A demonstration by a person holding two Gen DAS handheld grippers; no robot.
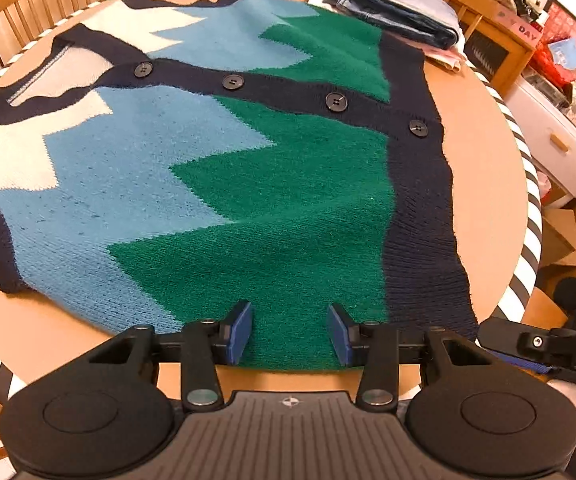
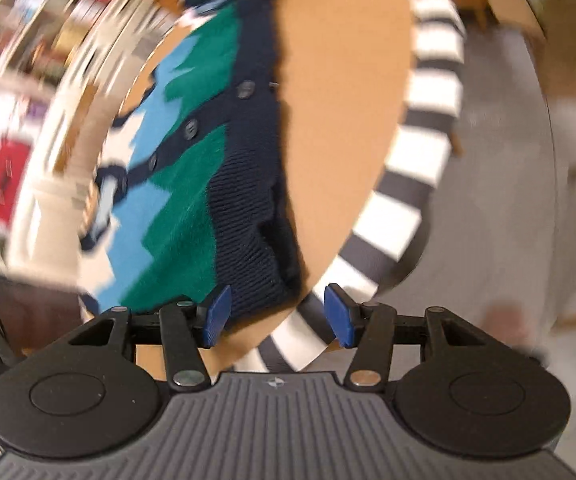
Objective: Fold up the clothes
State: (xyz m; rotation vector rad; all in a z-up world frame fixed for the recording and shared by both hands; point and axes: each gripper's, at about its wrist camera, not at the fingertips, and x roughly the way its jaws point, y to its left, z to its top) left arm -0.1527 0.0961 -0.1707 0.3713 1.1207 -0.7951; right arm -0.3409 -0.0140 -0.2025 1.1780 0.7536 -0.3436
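- Knit cardigan lay flat, buttoned, on round worktop, collar to the left in the left wrist view.
- Left gripper over the cardigan's near green edge, jaws apart, pads astride the fabric, not pinching.
- Right gripper spread, empty, by the navy hem corner and striped worktop rim; view blurred.
- Folded clothes pile at far edge.

Room behind cardigan motion-blurred
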